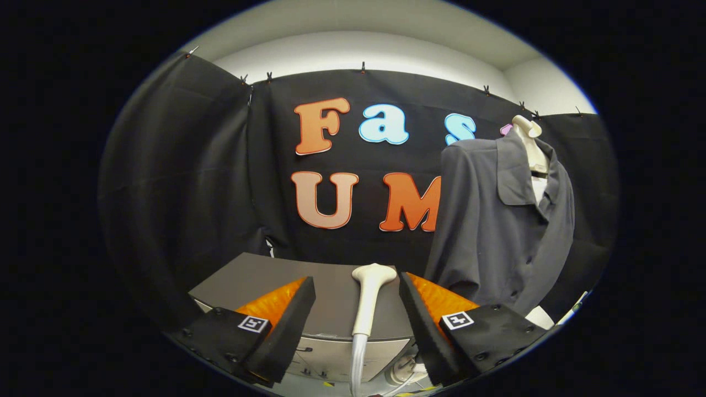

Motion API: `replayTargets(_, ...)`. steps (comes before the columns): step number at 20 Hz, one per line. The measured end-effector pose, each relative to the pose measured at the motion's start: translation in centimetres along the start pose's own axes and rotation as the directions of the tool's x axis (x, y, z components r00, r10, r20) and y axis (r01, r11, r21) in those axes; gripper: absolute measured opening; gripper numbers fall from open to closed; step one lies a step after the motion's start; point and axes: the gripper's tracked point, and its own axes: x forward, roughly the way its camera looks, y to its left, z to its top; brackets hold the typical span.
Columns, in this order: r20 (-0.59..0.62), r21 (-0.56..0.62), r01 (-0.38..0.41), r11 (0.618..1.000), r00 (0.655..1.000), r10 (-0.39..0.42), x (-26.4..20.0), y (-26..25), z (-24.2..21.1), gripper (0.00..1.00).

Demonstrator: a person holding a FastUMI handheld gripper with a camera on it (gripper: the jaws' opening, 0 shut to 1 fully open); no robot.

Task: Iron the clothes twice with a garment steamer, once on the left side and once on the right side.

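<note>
— Where was the gripper (357, 300)?
— Fingers spread wide, gripping nothing, the steamer head (370, 295) upright between them over the grey cabinet (259, 273).
— And the shirt (499, 220)?
— Hung on a mannequin (529, 140), beyond the right finger.

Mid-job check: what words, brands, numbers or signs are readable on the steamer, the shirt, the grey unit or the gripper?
Steamer head: no text to be seen.
Shirt: no print or tag showing.
Grey unit: details on its front are too small to read.
Gripper, open with the steamer head between its fingers: two square coded tags, patterns, not words.
</note>
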Motion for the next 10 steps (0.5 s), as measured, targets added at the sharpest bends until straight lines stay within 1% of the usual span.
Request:
replayTargets(5, -0.136, 0.008, 0.026, 1.000, 0.990, -0.025, 7.6, 1.1, -2.7, 0.99)
replayTargets(8, -0.213, 0.029, 0.054, 0.998, 0.976, -0.046, 11.2, 0.5, -4.8, 0.98)
replayTargets(10, -0.259, 0.021, 0.090, 0.996, 0.962, -0.082, 13.3, -0.7, -6.1, 0.98)
